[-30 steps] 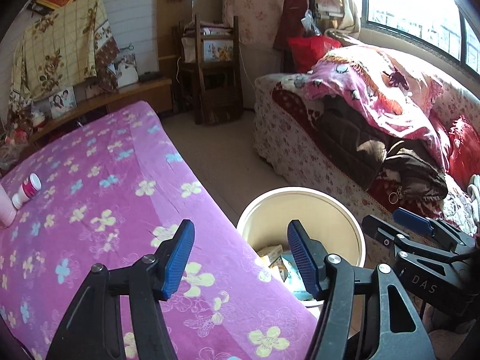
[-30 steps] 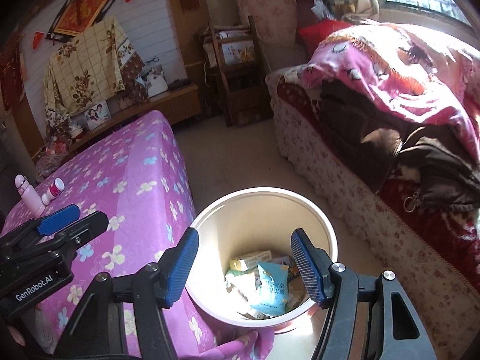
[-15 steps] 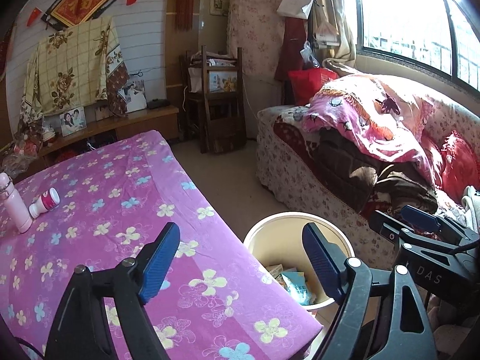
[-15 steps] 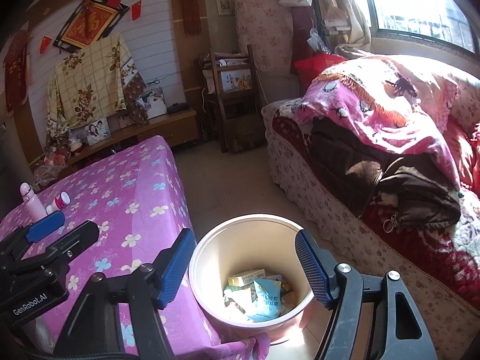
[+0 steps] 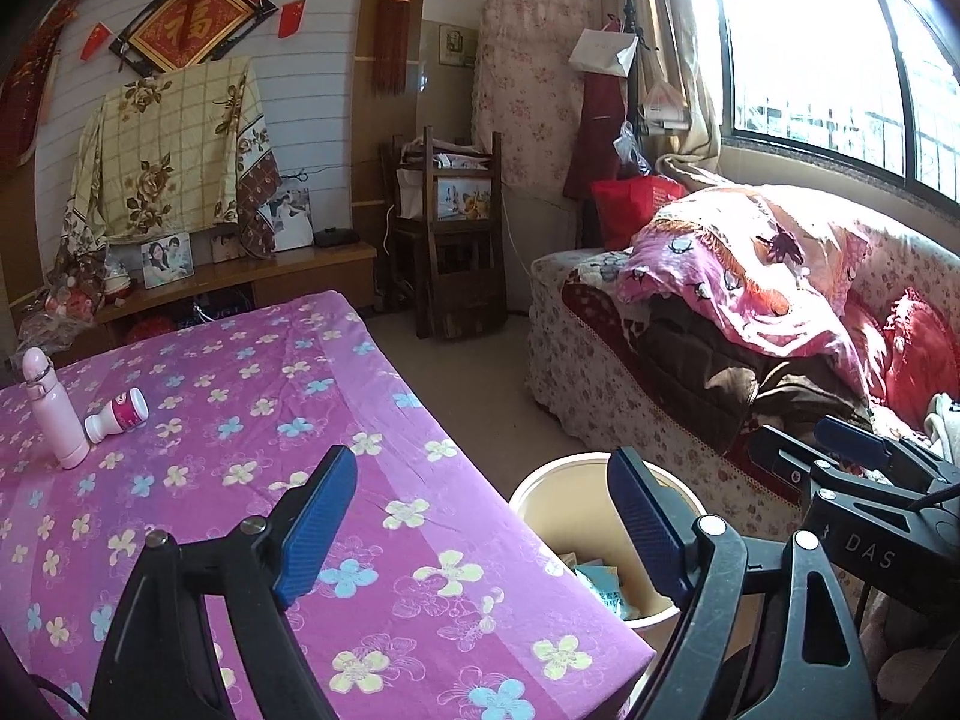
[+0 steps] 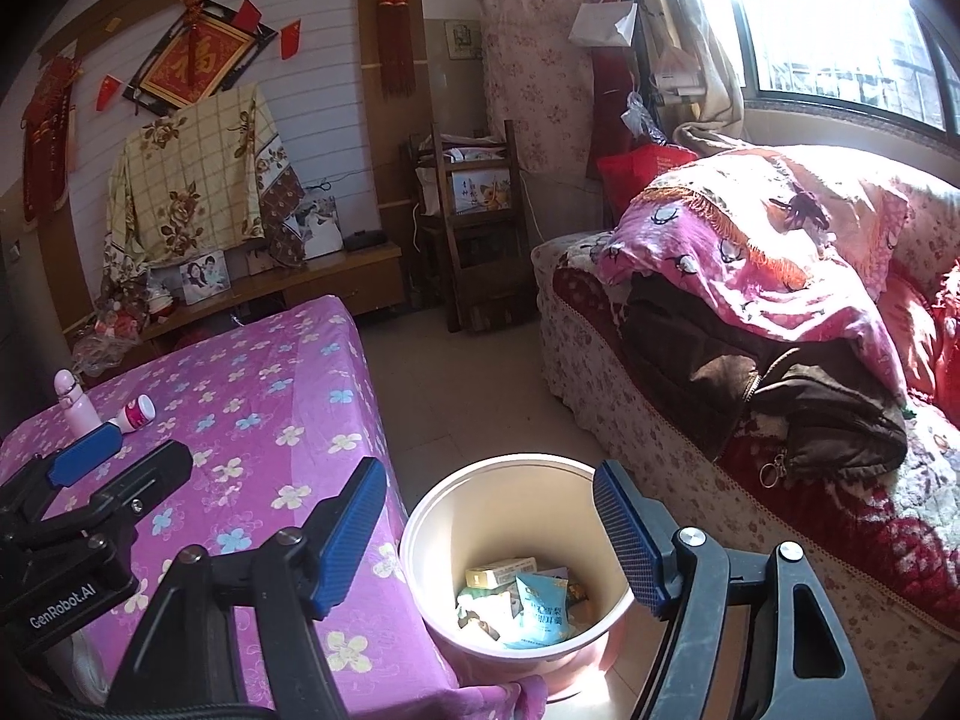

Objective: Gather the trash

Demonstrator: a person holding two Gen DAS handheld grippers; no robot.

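Observation:
A cream trash bin [image 6: 516, 480] stands on the floor by the table's near corner, with wrappers and a blue snack bag [image 6: 540, 606] inside; it also shows in the left wrist view [image 5: 570, 498]. My right gripper [image 6: 492, 540] is open and empty above the bin. My left gripper [image 5: 480, 528] is open and empty over the table's near edge. A small white and pink bottle [image 5: 117, 414] lies on the purple floral tablecloth [image 5: 240, 420] beside an upright pink bottle [image 5: 51, 408]. Both bottles show in the right wrist view [image 6: 135, 411].
A floral sofa [image 6: 690, 420] piled with blankets and a dark jacket runs along the right under the window. A wooden chair [image 5: 456, 252] and a low cabinet [image 5: 252, 282] with photo frames stand at the back. Floor lies between table and sofa.
Both grippers have risen and pulled back from the bin, so more of the room and table shows. Both stay open and empty.

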